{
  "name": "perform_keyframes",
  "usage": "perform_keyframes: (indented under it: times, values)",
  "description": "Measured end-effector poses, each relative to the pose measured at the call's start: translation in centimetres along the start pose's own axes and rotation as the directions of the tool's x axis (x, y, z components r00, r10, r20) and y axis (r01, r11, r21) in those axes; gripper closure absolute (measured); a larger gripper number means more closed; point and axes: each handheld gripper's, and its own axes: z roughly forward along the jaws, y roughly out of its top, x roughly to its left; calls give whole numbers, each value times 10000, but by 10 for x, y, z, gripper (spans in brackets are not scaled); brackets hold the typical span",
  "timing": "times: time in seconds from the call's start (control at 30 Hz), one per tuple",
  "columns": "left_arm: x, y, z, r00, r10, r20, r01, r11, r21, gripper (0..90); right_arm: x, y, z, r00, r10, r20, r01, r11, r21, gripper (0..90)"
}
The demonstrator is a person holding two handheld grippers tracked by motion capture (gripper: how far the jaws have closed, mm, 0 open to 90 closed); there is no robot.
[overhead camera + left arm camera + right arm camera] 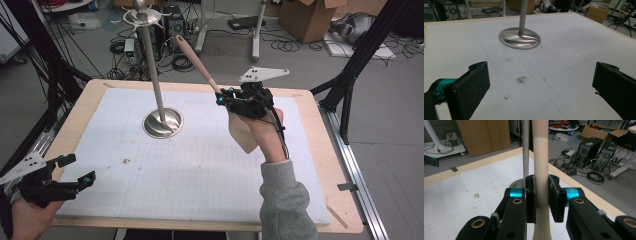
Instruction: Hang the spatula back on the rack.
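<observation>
A pale wooden spatula (197,62) is held in the air over the right half of the white gridded mat (175,175), handle pointing up and away, flat blade (242,135) hanging below the hand. My right gripper (222,96) is shut on its handle; in the right gripper view the pads of that gripper (541,195) press both sides of the handle (541,152). A metal stand with a round base (162,122) and a tall pole (152,60) is left of the spatula. My left gripper (80,170) rests open at the mat's near-left corner, nothing between its jaws (541,85).
The mat lies on a wooden table (320,150). The stand's base (520,38) sits far ahead of the left gripper, with a small dark smudge (521,79) on the mat between. Black frame posts (350,75), cables, computers and cardboard boxes (310,17) surround the table.
</observation>
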Motion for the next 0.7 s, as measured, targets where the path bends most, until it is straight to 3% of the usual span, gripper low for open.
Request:
perform_keyframes:
  times: [0.7]
  values:
    - [3,-2,-10,10000,-69,14,70,9999,-142,17,7,25,5,9991,-75,-421,68,9998,-160,787]
